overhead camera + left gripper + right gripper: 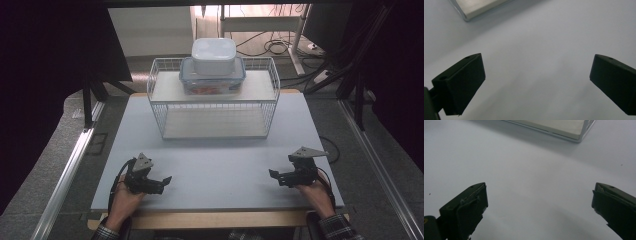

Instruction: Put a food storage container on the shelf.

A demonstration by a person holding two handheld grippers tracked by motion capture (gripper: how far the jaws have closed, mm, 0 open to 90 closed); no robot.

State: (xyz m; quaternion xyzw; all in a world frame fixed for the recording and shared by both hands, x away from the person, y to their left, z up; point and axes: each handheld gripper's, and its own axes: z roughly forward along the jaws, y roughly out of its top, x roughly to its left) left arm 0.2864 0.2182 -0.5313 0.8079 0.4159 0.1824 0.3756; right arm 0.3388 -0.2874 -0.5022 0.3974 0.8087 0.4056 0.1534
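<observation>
Two grippers, L (pixel 167 179) & R (pixel 272 174), jaws apart, empty, seemingly aimed inward.

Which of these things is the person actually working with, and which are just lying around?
Likely part of the job:
left gripper, open
right gripper, open
white box stacked on the clear lidded container
wire shelf rack holding both

Just lying about:
cables on the floor behind the table

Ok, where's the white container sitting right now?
In the high view, the white container sits stacked on the clear blue-rimmed box, on the wire rack's top shelf at the table's far middle.
</observation>
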